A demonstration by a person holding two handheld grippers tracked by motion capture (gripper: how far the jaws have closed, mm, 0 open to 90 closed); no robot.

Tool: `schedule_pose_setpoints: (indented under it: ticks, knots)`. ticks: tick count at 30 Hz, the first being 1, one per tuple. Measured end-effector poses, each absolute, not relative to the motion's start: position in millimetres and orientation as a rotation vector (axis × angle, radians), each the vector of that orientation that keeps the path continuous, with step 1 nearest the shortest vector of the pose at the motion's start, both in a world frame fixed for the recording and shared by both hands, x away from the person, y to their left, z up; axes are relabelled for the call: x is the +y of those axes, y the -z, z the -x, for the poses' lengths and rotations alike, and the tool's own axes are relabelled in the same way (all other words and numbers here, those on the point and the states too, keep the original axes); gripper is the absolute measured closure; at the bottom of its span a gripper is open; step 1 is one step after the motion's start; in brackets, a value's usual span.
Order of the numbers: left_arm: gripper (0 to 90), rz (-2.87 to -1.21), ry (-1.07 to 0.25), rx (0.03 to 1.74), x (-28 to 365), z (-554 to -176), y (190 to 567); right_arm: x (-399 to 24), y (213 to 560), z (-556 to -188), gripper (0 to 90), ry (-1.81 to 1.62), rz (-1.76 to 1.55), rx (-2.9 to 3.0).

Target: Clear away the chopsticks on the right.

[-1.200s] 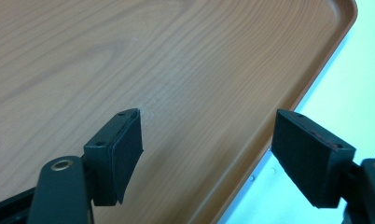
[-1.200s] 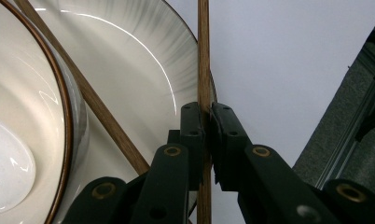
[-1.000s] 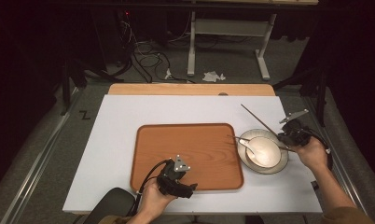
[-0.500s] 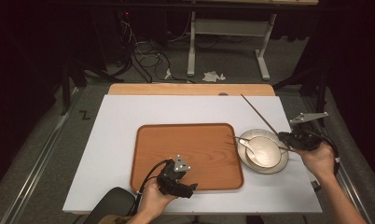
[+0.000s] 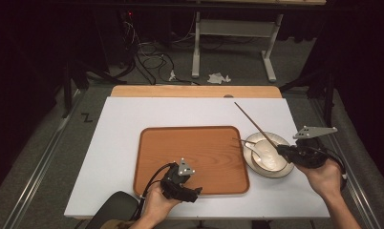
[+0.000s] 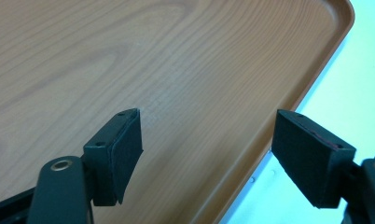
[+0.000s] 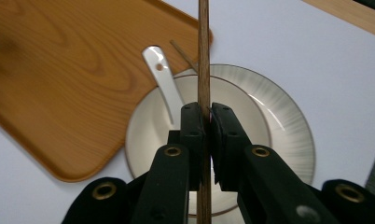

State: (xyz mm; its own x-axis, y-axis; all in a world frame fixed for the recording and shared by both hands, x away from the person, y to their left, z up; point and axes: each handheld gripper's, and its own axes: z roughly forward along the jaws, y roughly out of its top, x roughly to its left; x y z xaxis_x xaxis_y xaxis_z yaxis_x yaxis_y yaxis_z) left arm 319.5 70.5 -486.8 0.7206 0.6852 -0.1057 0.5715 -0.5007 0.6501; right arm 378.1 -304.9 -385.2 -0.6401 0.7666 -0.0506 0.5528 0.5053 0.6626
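One chopstick (image 5: 255,123) lifted clear of the bowl (image 5: 269,156), with its mate (image 7: 184,55) waiting in the dish

We hold the chopstick pinched tight between the jaws of our right gripper (image 7: 204,122), its shaft running straight up the right gripper view and, in the high view, slanting up and away over the white table (image 5: 118,138); below it sits the bowl on its plate (image 7: 288,116), with a white spoon (image 7: 164,84) and the second stick resting inside, just beside the wooden tray (image 5: 192,155). Our left gripper (image 6: 206,156) hovers with jaws wide apart and empty over the tray's near right corner. We judge this the carrying step: next we swing the stick left over the tray, lower it level, and only then loosen the jaws
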Motion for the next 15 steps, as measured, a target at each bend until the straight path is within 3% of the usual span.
schedule_pose_setpoints:
  ticks: [15]
  knots:
    - [24.7, -2.237, -0.212, 0.945, 71, -319, 486, -260, 396, -350, 85.0, -0.927, -1.033, 2.485]
